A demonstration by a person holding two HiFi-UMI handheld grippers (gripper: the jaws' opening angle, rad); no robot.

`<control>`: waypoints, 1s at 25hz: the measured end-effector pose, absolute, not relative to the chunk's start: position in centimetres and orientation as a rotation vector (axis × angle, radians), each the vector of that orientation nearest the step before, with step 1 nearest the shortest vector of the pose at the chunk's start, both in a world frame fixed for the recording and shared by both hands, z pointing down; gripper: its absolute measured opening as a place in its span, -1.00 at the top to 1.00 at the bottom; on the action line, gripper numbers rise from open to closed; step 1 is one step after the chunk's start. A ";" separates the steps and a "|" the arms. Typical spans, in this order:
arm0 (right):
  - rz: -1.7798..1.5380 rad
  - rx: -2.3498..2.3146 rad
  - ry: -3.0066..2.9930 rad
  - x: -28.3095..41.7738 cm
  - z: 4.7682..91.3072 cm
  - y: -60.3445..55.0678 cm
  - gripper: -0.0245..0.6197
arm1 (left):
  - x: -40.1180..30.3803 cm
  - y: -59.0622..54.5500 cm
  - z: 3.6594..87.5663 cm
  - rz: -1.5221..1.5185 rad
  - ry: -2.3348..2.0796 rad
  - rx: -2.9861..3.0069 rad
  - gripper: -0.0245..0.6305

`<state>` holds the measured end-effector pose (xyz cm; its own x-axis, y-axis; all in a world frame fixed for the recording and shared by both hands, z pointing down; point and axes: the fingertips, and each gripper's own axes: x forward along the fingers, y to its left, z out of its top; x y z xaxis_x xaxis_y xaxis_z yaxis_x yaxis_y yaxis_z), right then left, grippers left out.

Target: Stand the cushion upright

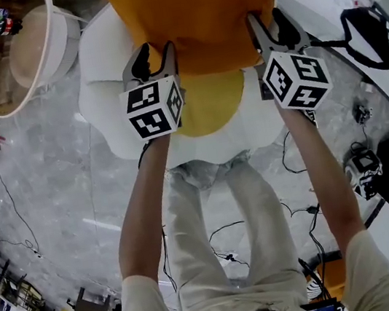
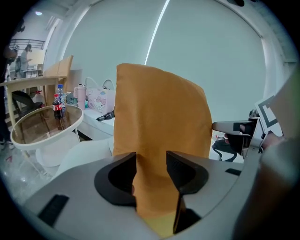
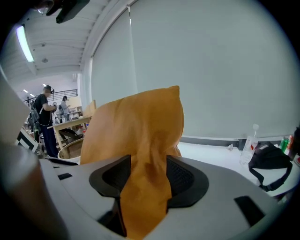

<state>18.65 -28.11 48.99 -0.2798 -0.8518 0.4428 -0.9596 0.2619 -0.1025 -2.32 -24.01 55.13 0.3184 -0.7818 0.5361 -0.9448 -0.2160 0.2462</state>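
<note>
Orange cushion (image 1: 202,2) edge between part-open fingers (image 2: 185,173) of left gripper (image 1: 155,58), right gripper (image 1: 271,30) — unclamped.

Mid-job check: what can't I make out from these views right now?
- What the cushion base rests on: hidden behind each gripper's own body in both gripper views, and under the cushion itself in the head view.
- Cushion's top: cut off by the head view's upper edge.
- Whether the left gripper or right gripper presses the fabric: it fills both gaps.
- Labels on the bottles: too small, left gripper view.
</note>
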 end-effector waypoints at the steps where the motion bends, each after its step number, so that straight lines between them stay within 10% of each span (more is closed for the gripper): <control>1: 0.518 1.668 -2.237 18.7 48.9 -27.8 0.19 | -2.2 -23.7 54.9 0.412 -1.517 2.069 0.35; 9: 0.533 1.590 -2.239 17.4 48.3 -23.9 0.20 | -1.4 -20.9 52.8 0.415 -1.500 2.100 0.39; 16: 0.505 1.450 -2.226 14.7 47.4 -19.9 0.47 | -1.7 -18.4 49.9 0.423 -1.485 2.099 0.91; 25: 0.564 1.485 -2.198 15.4 44.4 -16.5 0.75 | -0.7 -15.3 45.6 0.452 -1.397 2.168 0.91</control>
<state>15.38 -16.51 44.37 -0.3368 -0.7606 0.5550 -0.9339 0.3449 -0.0941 -0.75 -15.33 45.56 0.4132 -0.7383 0.5330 -0.9106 -0.3350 0.2420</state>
